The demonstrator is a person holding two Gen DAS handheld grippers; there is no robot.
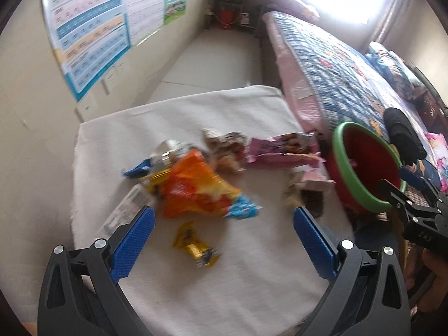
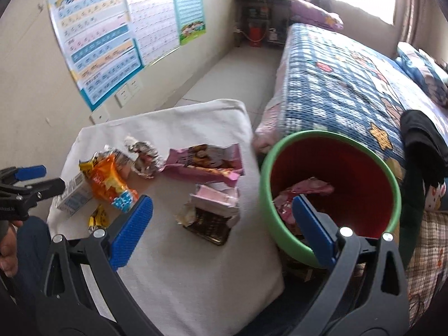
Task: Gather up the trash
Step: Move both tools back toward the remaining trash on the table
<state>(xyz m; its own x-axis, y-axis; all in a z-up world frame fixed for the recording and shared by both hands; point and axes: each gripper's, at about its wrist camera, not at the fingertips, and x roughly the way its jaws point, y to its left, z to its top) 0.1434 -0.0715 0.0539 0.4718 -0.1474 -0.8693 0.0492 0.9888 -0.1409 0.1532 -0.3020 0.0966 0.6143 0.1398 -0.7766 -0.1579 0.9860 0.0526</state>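
A: Starting at the left, what lay on the counter (image 2: 196,274)?

B: A white carton (image 2: 73,196) at the left edge, then the orange snack bag (image 1: 196,193), with a small yellow candy wrapper (image 1: 196,245) nearer the person. Past those sat a crumpled foil wrapper (image 2: 142,155), a long pink wrapper (image 2: 205,162) and a torn pink box over a dark tray (image 2: 212,212).

A: And the left claw (image 1: 224,238)?

B: Spread wide and empty, above the near half of the counter. The yellow wrapper lay just ahead, almost centred between the blue pads (image 1: 134,238), its long axis running roughly along the claw's reach.

A: So which hand was nearer to it?

B: The left, I judged. It would need only to drop and close; the orange bag just beyond could get caught too.

A: The right claw (image 2: 221,231)?

B: Also wide, holding nothing. Its right finger stood over the rim of the red bin (image 2: 392,190), which sat just off the counter's right edge beside the bed (image 2: 336,84). A pink wrapper (image 2: 305,193) was already inside, so collecting was partly done.
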